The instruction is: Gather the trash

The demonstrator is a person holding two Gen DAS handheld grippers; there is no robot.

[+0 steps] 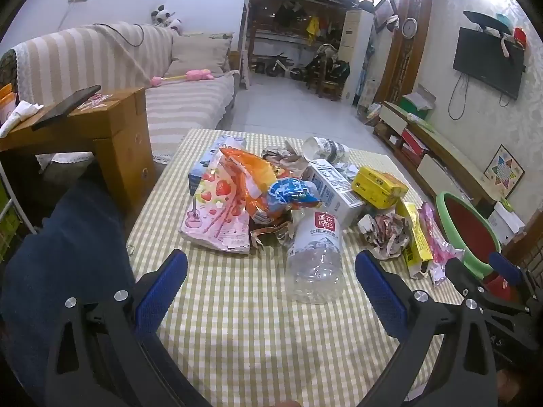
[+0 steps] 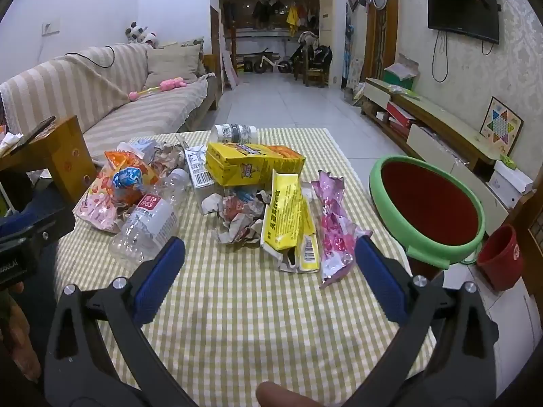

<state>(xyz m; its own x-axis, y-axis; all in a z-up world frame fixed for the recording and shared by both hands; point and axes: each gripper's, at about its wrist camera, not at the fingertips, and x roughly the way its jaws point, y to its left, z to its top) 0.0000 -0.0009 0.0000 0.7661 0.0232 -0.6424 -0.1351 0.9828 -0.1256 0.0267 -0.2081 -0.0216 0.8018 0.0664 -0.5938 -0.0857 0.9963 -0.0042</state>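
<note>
A heap of trash lies on a checked table (image 1: pixel 237 322). It holds a clear plastic bottle (image 1: pixel 314 257) (image 2: pixel 146 227), a pink strawberry snack bag (image 1: pixel 213 210), an orange bag (image 1: pixel 247 173), a white carton (image 1: pixel 336 186), a yellow box (image 1: pixel 378 186) (image 2: pixel 254 162), crumpled paper (image 2: pixel 237 220), a yellow wrapper (image 2: pixel 288 224) and a pink wrapper (image 2: pixel 334 230). My left gripper (image 1: pixel 271 281) is open, just short of the bottle. My right gripper (image 2: pixel 269 271) is open, just short of the yellow and pink wrappers. A green-rimmed red bin (image 2: pixel 431 203) (image 1: pixel 468 230) stands right of the table.
A small red bucket (image 2: pixel 500 257) stands on the floor beside the bin. A wooden side table (image 1: pixel 85 125) and a striped sofa (image 1: pixel 169 101) are at the left. A low TV cabinet (image 2: pixel 441 129) runs along the right wall.
</note>
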